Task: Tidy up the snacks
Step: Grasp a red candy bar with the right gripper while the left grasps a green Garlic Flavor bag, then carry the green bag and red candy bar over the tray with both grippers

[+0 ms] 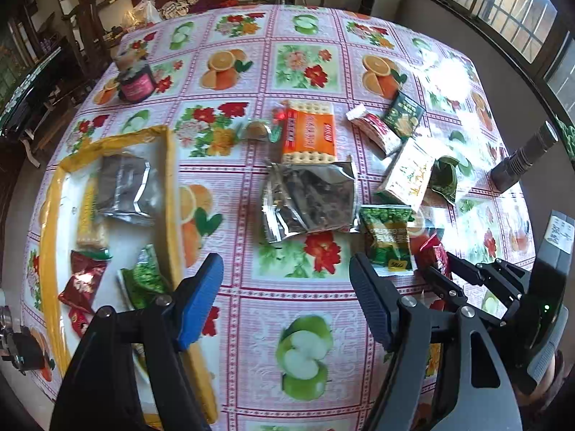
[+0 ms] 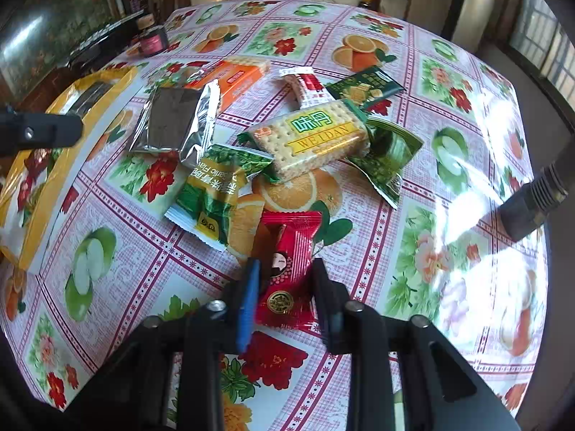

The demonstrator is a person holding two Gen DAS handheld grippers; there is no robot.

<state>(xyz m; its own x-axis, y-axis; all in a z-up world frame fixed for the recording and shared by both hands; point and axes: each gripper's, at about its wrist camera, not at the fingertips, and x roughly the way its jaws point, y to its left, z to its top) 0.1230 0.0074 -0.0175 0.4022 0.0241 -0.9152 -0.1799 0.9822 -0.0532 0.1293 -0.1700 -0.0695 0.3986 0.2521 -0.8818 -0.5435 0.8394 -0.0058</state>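
Observation:
A yellow-rimmed tray (image 1: 169, 165) lies at the left and holds a silver pouch (image 1: 124, 188), red packets (image 1: 81, 280) and a green packet (image 1: 143, 280). Loose snacks lie mid-table: a silver pouch (image 1: 309, 197), orange crackers (image 1: 309, 133), Weidan crackers (image 2: 312, 140), green packets (image 2: 212, 194). My left gripper (image 1: 287, 287) is open and empty above the cloth beside the tray. My right gripper (image 2: 285, 287) has its jaws around a red snack packet (image 2: 287, 262) on the table, touching its sides.
A pink-labelled jar (image 1: 134, 79) stands at the far left of the table. A dark cylindrical object (image 1: 521, 158) lies at the right edge. The tray's rim (image 2: 61, 158) shows at the left in the right wrist view. Chairs and furniture surround the table.

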